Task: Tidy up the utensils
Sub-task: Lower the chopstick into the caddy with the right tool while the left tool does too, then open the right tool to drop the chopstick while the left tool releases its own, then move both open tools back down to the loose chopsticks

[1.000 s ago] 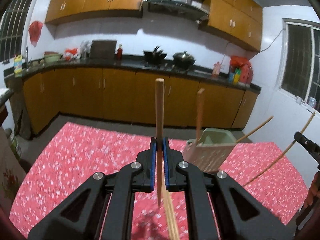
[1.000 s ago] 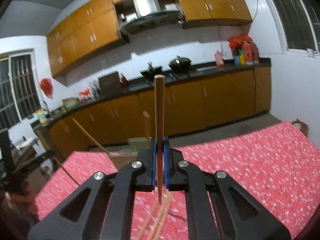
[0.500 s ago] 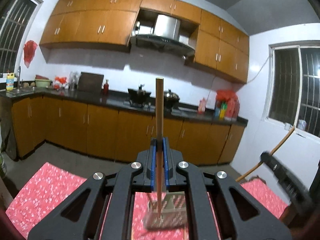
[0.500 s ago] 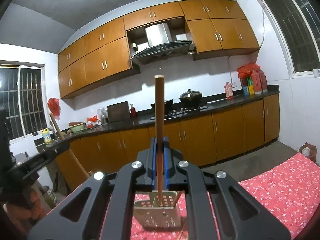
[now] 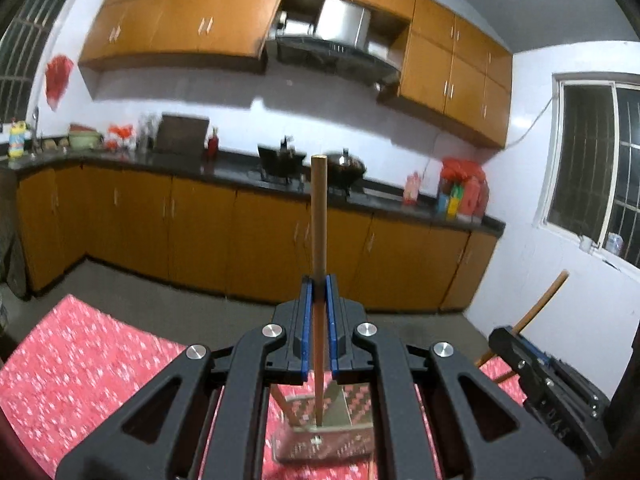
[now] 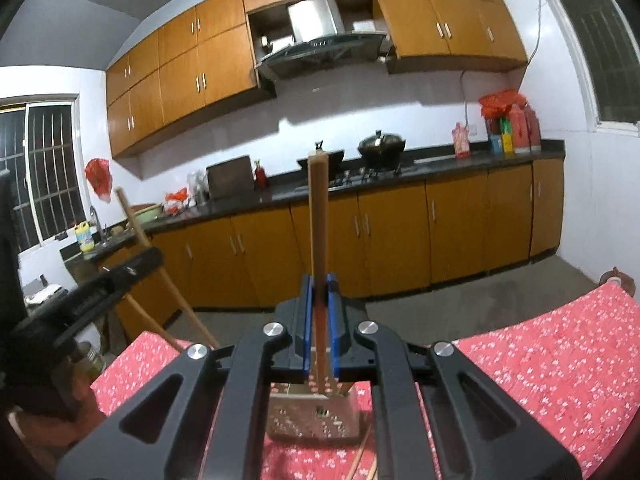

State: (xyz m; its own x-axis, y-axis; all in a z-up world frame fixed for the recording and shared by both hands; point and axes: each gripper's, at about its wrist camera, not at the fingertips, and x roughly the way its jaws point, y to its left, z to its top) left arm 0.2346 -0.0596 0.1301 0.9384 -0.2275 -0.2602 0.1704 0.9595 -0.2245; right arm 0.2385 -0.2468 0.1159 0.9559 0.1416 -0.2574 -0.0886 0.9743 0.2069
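Note:
My left gripper (image 5: 319, 292) is shut on a wooden chopstick (image 5: 319, 216) that stands upright, its lower tip over the perforated utensil holder (image 5: 324, 436) on the red tablecloth. My right gripper (image 6: 319, 292) is shut on another wooden chopstick (image 6: 318, 216), also upright, its lower end over the same holder (image 6: 316, 416). The right gripper shows at the right edge of the left wrist view (image 5: 536, 364); the left gripper shows at the left of the right wrist view (image 6: 92, 292). Loose chopsticks (image 6: 358, 460) lie on the cloth by the holder.
The table carries a red flowered cloth (image 5: 80, 372) (image 6: 560, 360). Beyond it are a grey floor, orange base cabinets (image 5: 200, 232), a dark counter with pots (image 6: 380, 146), and white walls with windows.
Both grippers have tilted up and moved over the utensil holder. The holder, earlier ahead on the table, now sits directly beneath both chopstick tips. Both grips stay closed.

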